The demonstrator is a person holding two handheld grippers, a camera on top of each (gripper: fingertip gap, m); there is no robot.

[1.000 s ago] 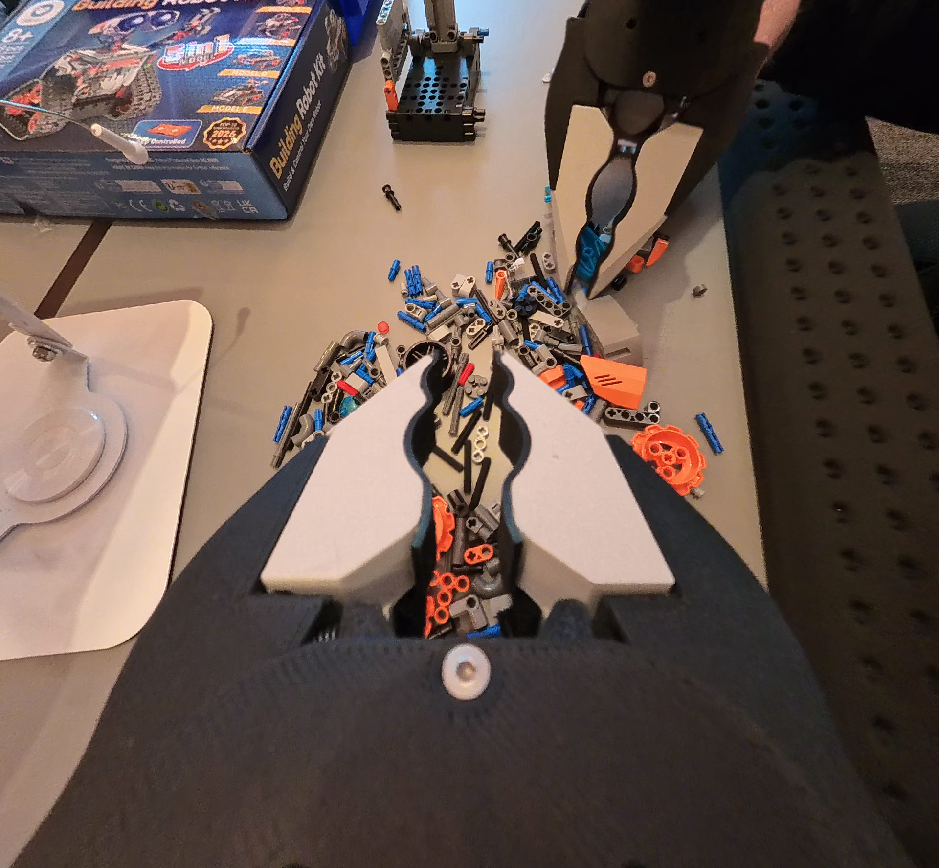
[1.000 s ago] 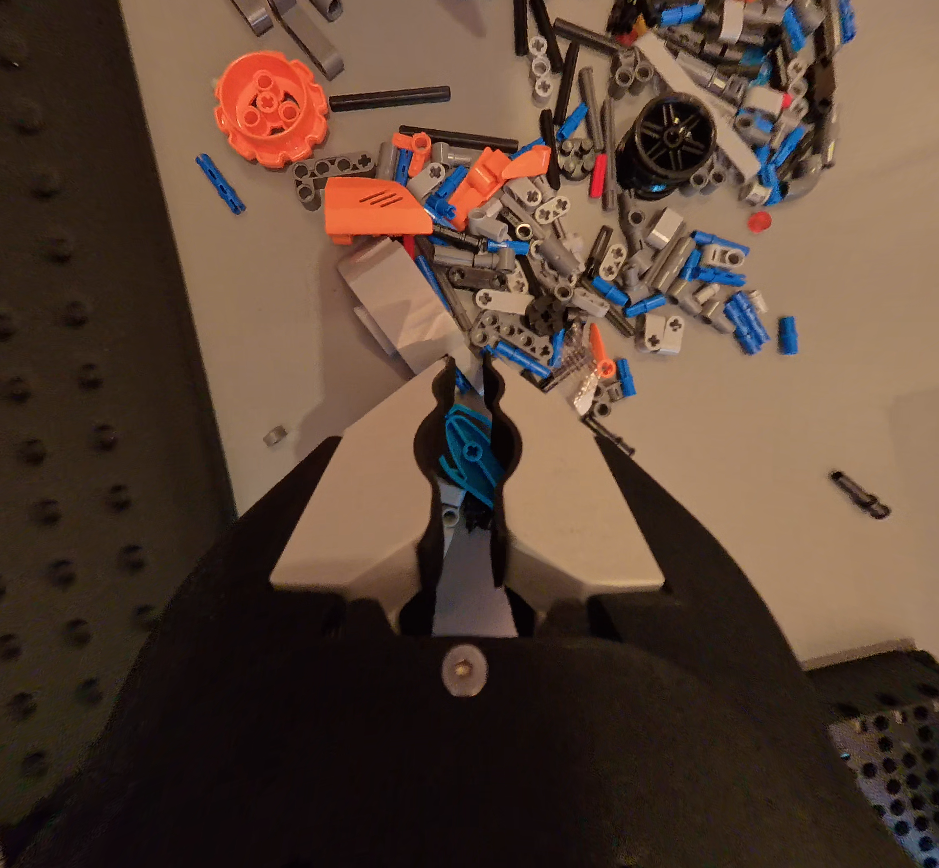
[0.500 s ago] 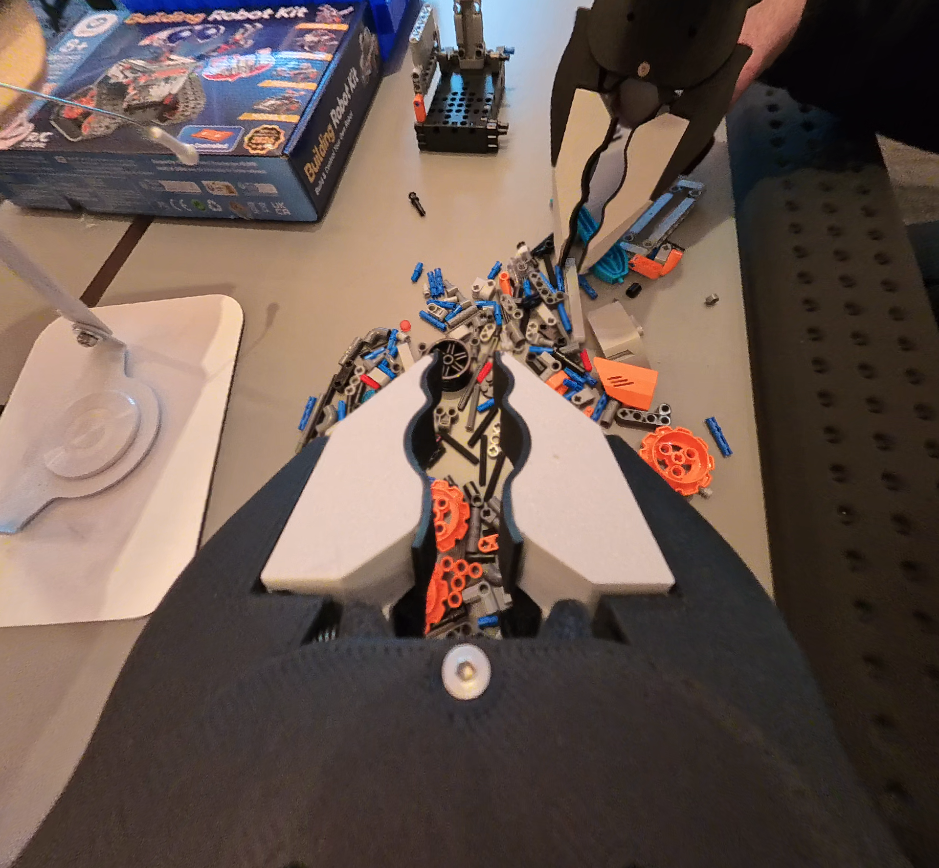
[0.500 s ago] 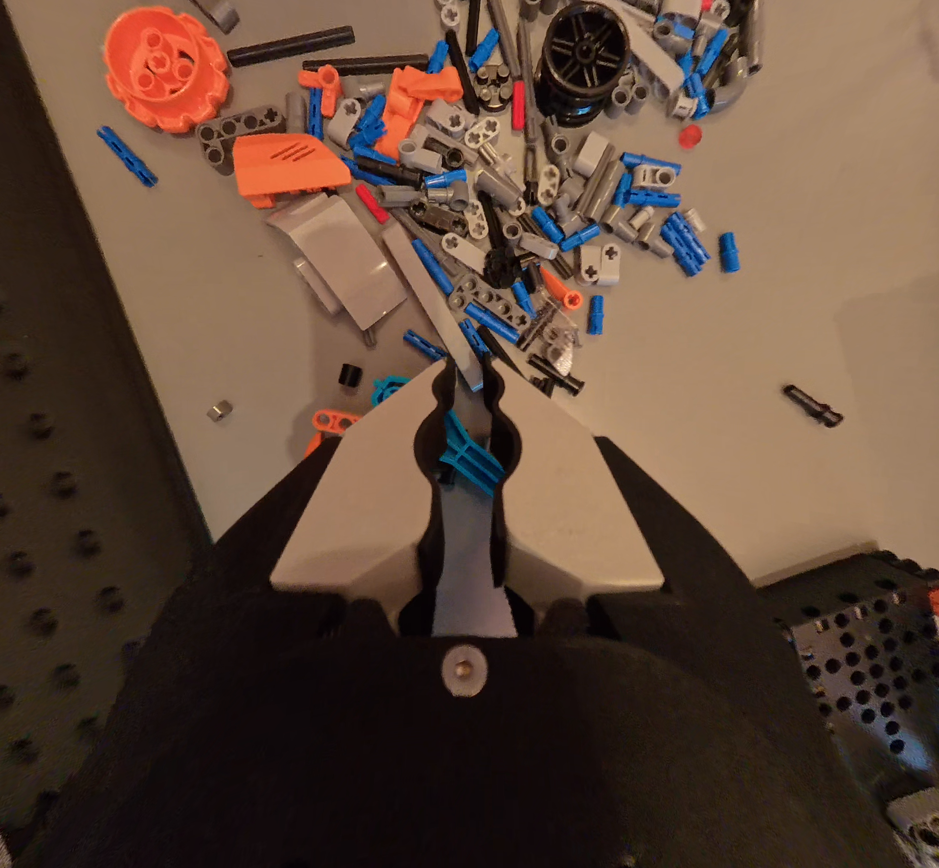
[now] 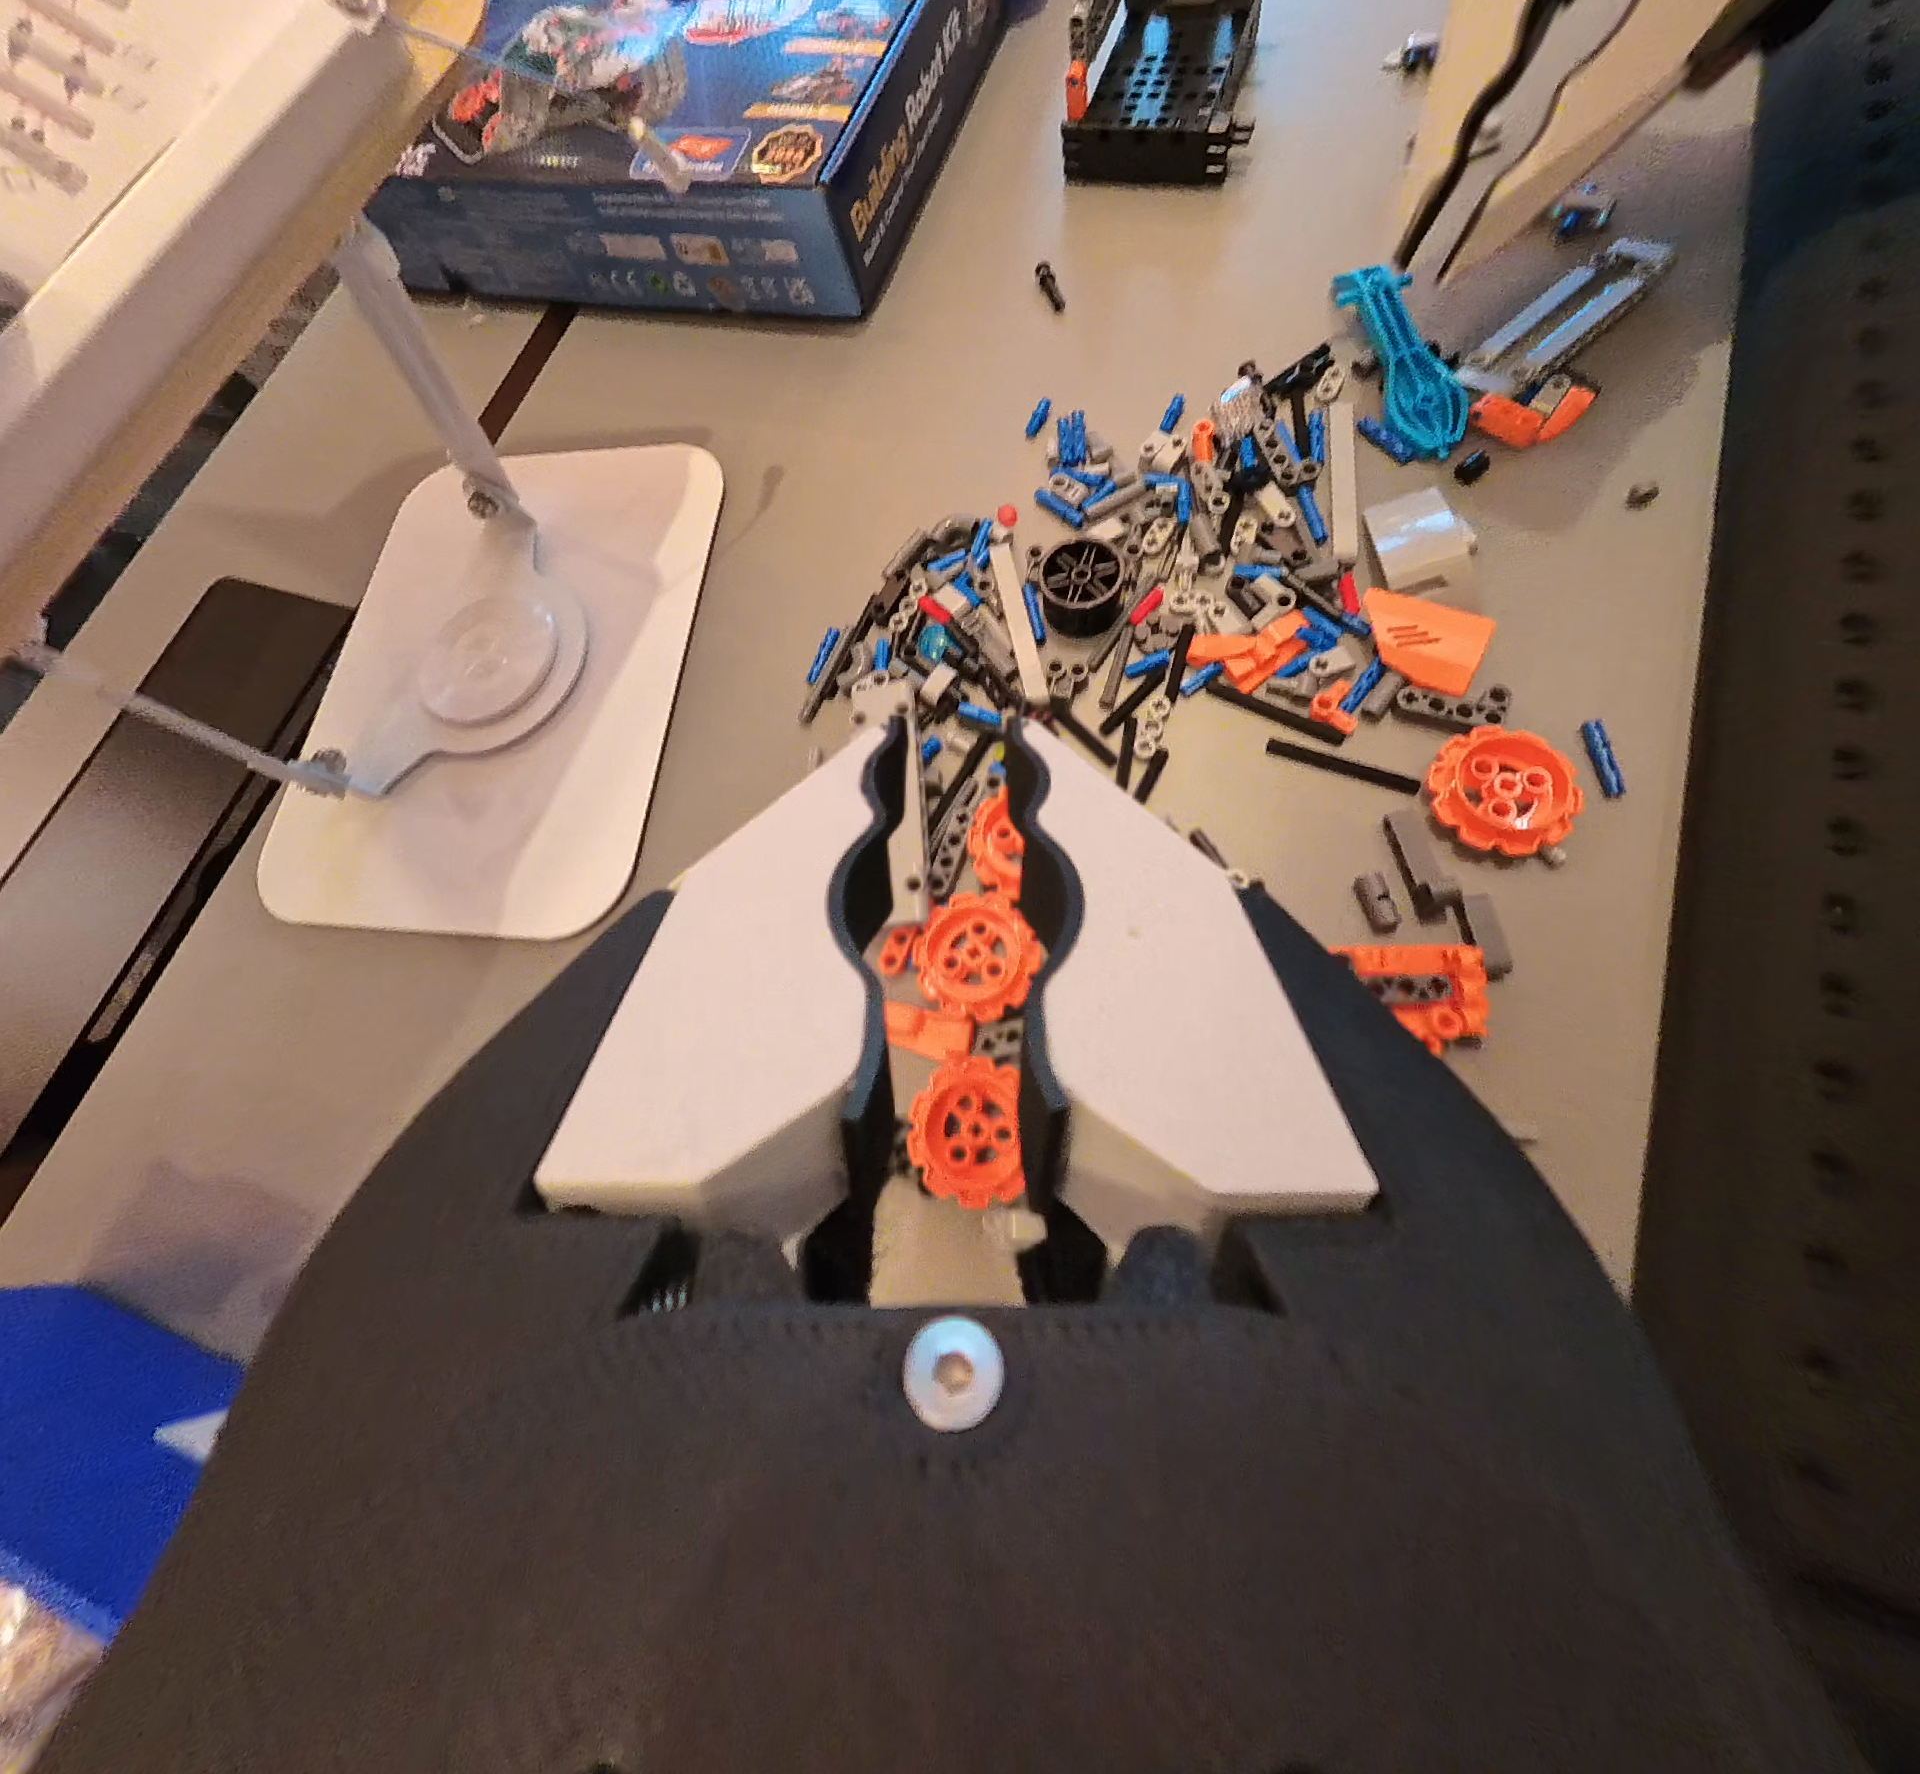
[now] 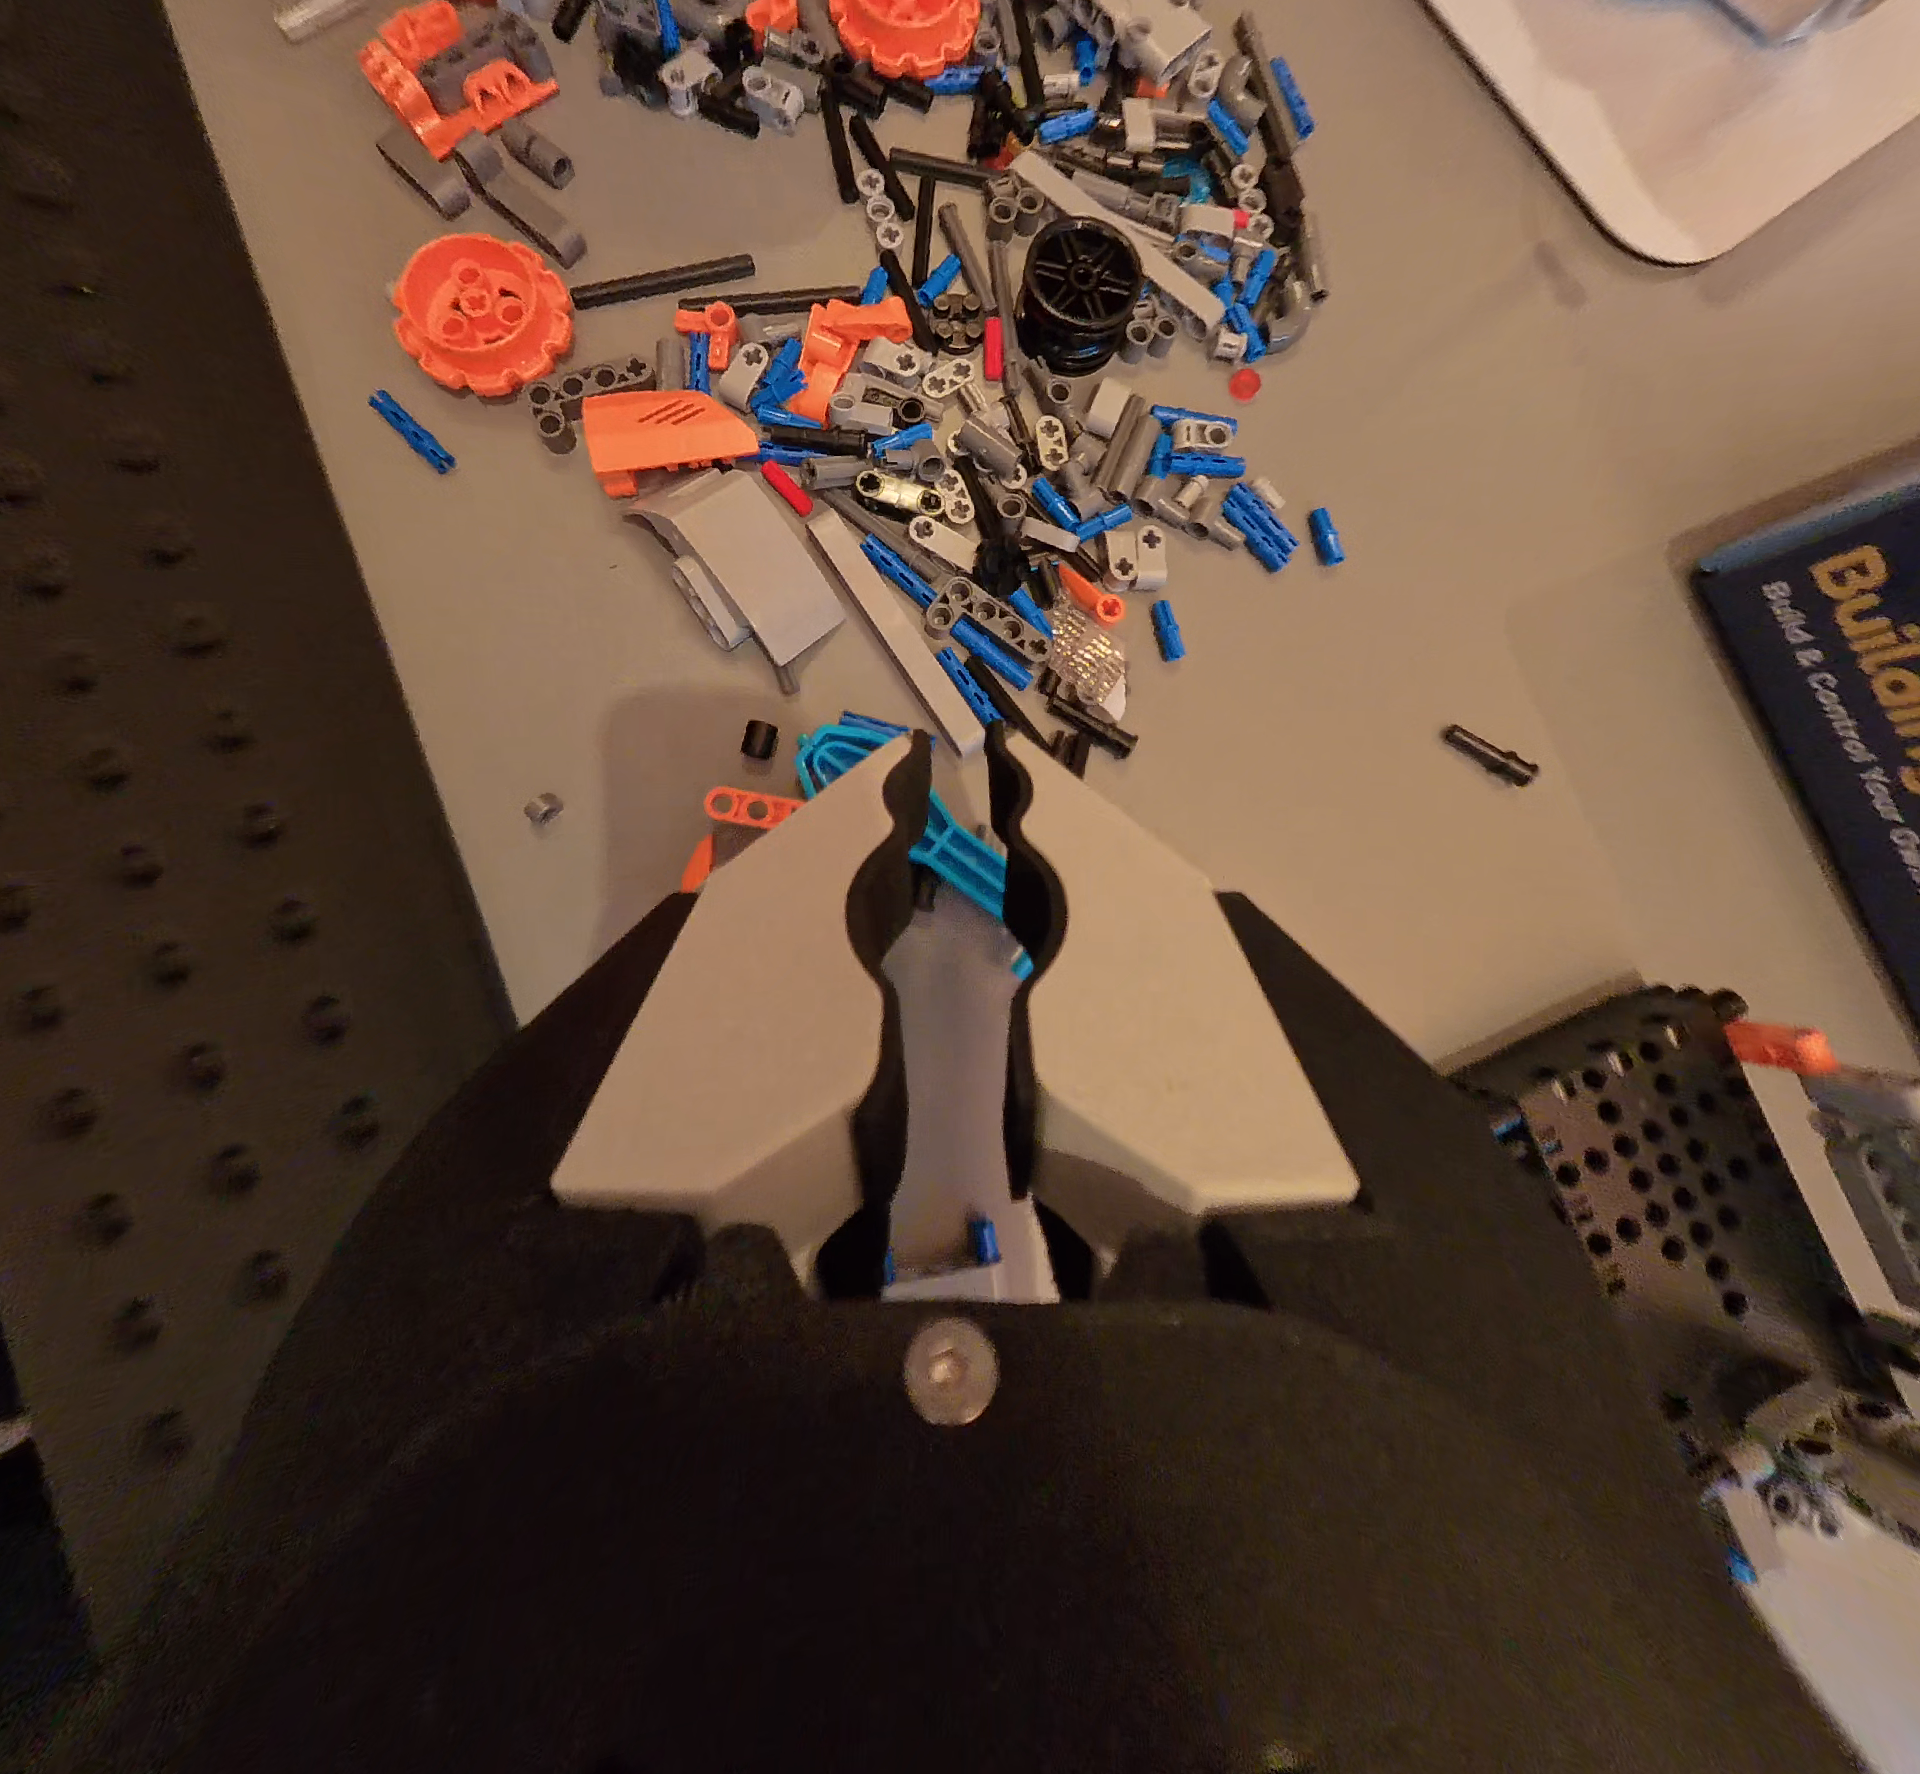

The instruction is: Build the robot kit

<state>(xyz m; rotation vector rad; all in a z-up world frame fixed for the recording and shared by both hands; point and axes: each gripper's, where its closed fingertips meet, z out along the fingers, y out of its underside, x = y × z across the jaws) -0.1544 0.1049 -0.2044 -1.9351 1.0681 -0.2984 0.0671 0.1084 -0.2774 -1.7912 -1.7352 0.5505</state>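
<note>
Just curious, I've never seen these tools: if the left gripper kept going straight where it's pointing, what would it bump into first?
Probably the pile of small building parts on the table: the left gripper points down at its near edge, open and empty. Height above the pile is unclear.

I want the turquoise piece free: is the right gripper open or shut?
Open. The right gripper shows a gap between its tips, and the turquoise plastic piece lies on the grey table, unclamped.

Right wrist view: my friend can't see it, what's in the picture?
The right gripper hangs open just above a turquoise piece on a grey table. Beyond its fingers lies a pile of small blue, grey and black building pieces, with orange gear wheels.
</note>
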